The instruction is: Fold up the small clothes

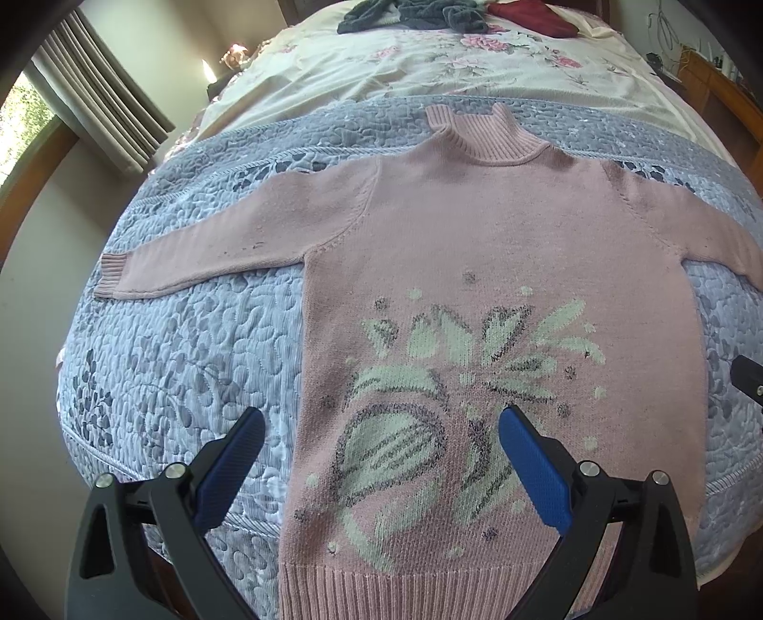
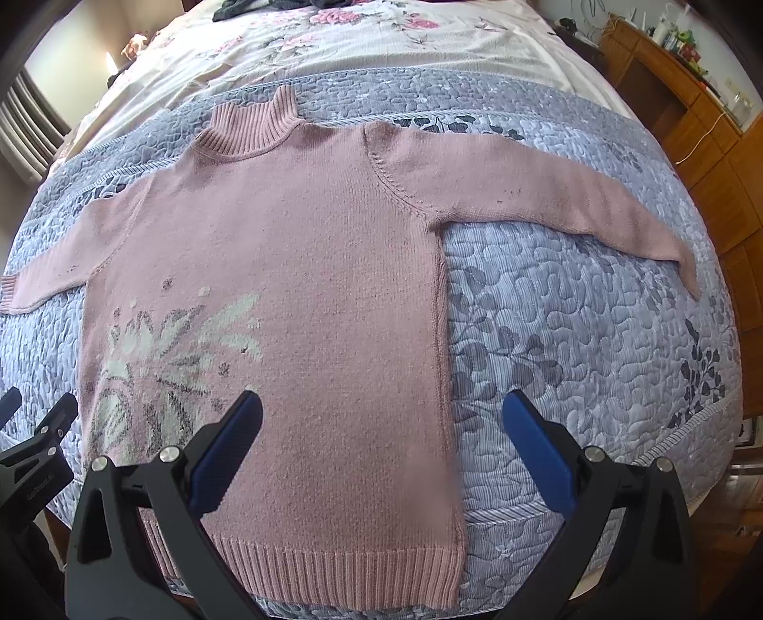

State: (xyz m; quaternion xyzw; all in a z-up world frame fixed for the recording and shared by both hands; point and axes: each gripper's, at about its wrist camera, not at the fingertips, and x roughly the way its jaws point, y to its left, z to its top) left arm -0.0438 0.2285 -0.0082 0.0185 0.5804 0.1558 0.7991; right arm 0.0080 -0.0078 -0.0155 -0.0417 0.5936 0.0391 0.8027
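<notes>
A pink knitted sweater with a ribbed high collar (image 1: pixel 477 248) lies flat and face up on a blue-grey quilted bedspread with a leaf pattern (image 1: pixel 181 362), which covers the near end of the bed. Both sleeves are spread out sideways, and the ribbed hem lies at the near edge of the bed. A pale green and grey flower motif (image 1: pixel 443 405) is knitted into the lower front, toward the sweater's left-hand side as seen from the foot of the bed. Small dark specks show on both sleeves.

The left gripper (image 1: pixel 381 429) hovers above the lower front of the sweater, over the flower motif. Its black arms with blue pads stand wide apart and hold nothing. The right gripper (image 2: pixel 381 419) hovers above the plain lower part of the sweater near its right side seam; one finger is over the knit, the other over the bedspread. It is likewise spread wide and empty. Whether either touches the fabric cannot be told.

Beyond the bedspread lies a cream sheet printed with pink flowers (image 1: pixel 429 62). At the far end rest a heap of dark grey clothing (image 1: pixel 410 14) and a dark red garment (image 1: pixel 534 16), just beside each other. Striped curtains (image 1: pixel 95 95) hang at the left. Wooden furniture (image 2: pixel 691 119) stands at the right.
</notes>
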